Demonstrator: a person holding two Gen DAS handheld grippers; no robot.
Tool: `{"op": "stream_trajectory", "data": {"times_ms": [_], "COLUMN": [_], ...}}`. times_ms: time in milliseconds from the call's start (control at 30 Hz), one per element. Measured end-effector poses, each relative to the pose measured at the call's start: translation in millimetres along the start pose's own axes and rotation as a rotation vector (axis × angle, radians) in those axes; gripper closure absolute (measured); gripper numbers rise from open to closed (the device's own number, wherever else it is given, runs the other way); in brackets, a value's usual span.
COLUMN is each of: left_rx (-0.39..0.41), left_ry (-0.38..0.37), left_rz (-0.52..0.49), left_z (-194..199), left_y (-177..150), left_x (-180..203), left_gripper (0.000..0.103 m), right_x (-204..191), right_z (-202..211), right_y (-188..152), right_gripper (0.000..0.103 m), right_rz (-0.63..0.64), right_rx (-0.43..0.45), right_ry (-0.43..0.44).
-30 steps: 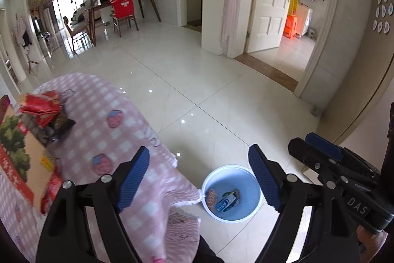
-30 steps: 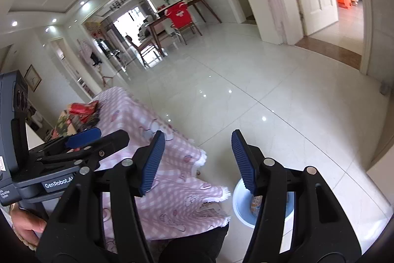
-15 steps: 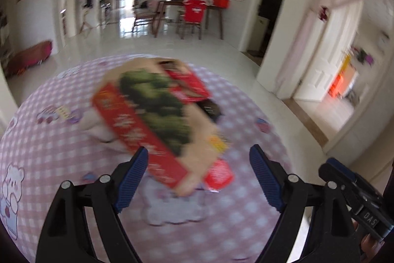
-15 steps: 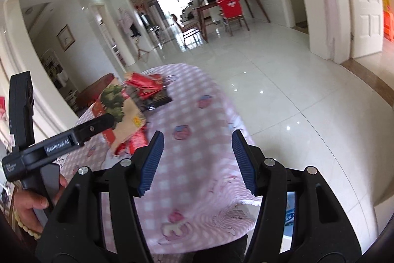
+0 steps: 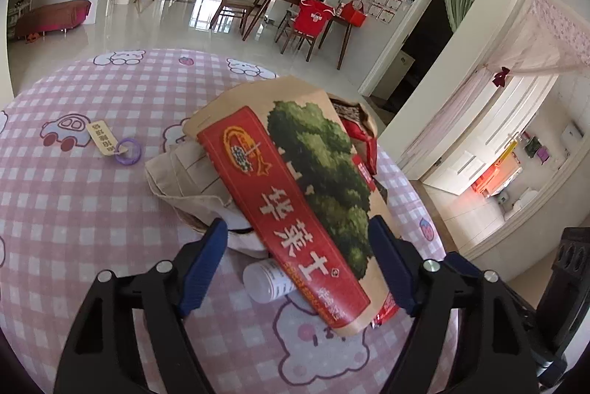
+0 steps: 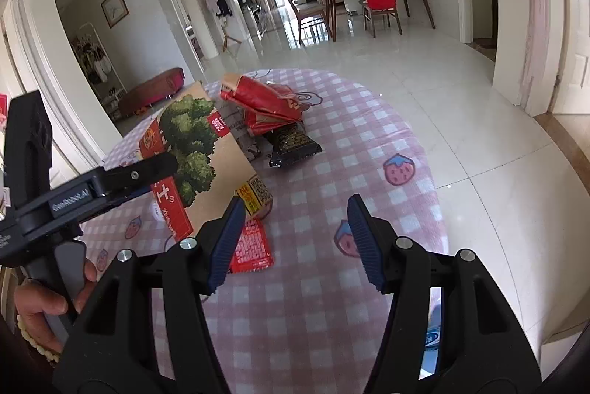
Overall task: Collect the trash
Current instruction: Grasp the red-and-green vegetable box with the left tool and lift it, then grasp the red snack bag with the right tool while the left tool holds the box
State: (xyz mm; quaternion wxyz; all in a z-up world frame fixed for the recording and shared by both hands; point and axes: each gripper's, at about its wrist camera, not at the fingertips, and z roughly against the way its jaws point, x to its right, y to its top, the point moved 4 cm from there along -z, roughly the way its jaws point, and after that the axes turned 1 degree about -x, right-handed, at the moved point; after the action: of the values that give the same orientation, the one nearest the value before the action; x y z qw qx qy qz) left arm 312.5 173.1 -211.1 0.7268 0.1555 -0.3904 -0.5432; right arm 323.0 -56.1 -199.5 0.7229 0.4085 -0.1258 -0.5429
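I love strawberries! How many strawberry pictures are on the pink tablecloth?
4 in the right wrist view: a big one near the far right edge, one between the right gripper's fingers, two small ones left. More may be hidden.

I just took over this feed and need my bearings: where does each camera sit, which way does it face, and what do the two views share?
Left wrist: on the left gripper, aimed down at the big tree-print bag between its closing jaws; only its own fingers show.
Right wrist: on the right gripper, looking across the pink checked tablecloth; jaws open on nothing, and the person's left hand shows.
Shared: the tree-print bag, the tablecloth, the red-covered chair.
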Motion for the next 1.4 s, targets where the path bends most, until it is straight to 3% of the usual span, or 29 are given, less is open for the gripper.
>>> {"op": "stream_trajectory", "data": {"times_ms": [300,367,433,567,667,833,967,1133,1400], "left_rx": [-0.031,-0.046,-0.047,-0.022,0.006,0.067,0.131,0.193,0.259], "left_ry": [-0.010,-0.009,-0.010,-0.021,-0.040,-0.091,-0.087,-0.067,-0.007], "left_rz": [-0.026,-0.041,-0.044,-0.056,-0.069,-0.062,-0.051,-0.045,0.002], "left_z": [-15,-21,-23,-15,-4,25,46,63,69], "left_y": [1,-2,-3,-6,-6,-5,5,26,60], "left_x": [2,3,5,6,7,4,-1,-5,-27], "left_gripper": [0.041,0.054,0.058,0.080,0.086,0.092,0.093,0.094,0.094], "right_x": [-19,-22,-24,-24,-27,-21,-19,-32,-57], "right_z": [-37,-41,-44,-41,-40,-29,-26,-30,-81], "right_y": [1,1,2,0,-2,-2,8,38,83], "right_gripper": [0.046,0.046,0.046,0.046,0.046,0.046,0.046,0.037,0.030], "right_rz": [0.080,0.092,0.099,0.094,0.091,0.071,0.084,0.137,0.307], "right_rx": [-0.095,-0.105,-0.110,-0.109,-0.102,-0.085,-0.061,-0.002,0.007], "right_ry": [-0.012,-0.001,-0.002,0.006,0.014,0.020,0.002,-0.027,-0.091]}}
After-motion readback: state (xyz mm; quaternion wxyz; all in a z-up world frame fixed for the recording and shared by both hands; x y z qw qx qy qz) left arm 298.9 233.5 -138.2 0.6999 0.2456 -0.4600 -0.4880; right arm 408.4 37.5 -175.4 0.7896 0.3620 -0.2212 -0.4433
